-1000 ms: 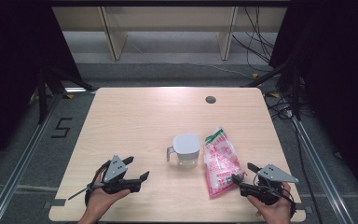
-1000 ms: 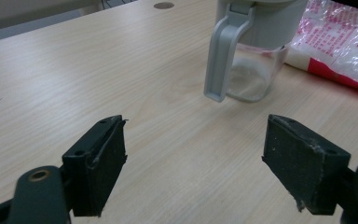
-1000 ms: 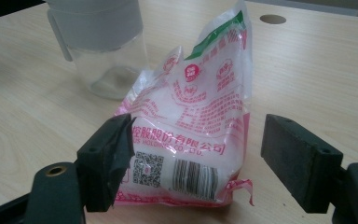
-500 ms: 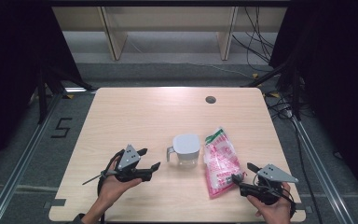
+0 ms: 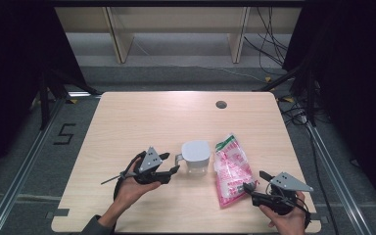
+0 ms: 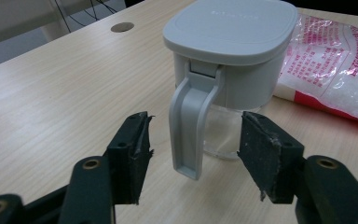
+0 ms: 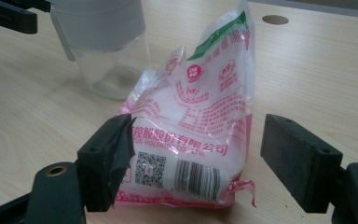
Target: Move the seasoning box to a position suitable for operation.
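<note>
Left gripper point(image 6: 193, 154) at the jar's handle point(image 6: 189, 126)

Its jaws, just closing, straddle the handle untouched; the lidded jar point(image 5: 196, 156) stands near the table's point(image 5: 142, 117) front edge. The right gripper point(image 7: 198, 161) gapes around the bag's point(image 7: 200, 121) end.

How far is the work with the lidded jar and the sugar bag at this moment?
Nothing looks finished: the jar stands with its lid shut, and the bag lies sealed beside it. In hand: the left hand-held gripper has its jaws closing around the jar's handle, not yet touching. The right hand-held gripper is open at the bag's bottom. Grasping, opening and filling probably remain.
</note>
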A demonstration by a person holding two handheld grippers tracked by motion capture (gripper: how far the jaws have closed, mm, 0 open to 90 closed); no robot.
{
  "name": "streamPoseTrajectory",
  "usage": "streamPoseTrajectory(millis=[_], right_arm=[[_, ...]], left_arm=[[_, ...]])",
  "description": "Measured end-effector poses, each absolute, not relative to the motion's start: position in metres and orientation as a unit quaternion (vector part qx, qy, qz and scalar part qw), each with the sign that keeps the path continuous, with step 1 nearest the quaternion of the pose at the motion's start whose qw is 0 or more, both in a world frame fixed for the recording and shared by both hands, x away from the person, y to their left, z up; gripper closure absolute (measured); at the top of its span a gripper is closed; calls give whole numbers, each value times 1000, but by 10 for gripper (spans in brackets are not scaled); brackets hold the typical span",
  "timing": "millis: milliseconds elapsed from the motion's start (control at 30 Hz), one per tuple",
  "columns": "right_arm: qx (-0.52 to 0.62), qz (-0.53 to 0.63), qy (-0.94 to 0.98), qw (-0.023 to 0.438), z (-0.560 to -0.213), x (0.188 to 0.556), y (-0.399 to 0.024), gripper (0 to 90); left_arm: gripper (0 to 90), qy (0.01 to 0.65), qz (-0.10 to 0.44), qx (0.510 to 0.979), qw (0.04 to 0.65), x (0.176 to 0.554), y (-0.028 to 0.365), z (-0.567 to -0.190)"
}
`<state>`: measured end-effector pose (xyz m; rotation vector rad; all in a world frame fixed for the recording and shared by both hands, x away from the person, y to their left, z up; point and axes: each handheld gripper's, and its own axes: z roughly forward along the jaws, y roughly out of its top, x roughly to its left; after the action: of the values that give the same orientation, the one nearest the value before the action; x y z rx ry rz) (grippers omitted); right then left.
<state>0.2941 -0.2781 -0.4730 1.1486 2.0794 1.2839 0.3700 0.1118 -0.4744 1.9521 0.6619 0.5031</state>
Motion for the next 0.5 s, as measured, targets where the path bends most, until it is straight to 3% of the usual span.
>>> streamPoseTrajectory(millis=[133, 400, 500], right_arm=[[428, 463, 747, 210, -473, 292, -276, 263], [415, 464, 752, 220, -473, 294, -277, 263], [414, 464, 752, 219, -473, 294, -277, 263]], left_arm=[[480, 271, 206, 809, 478, 379, 106, -481], [671, 255, 207, 817, 474, 389, 100, -490], [676, 250, 205, 819, 474, 391, 100, -490]])
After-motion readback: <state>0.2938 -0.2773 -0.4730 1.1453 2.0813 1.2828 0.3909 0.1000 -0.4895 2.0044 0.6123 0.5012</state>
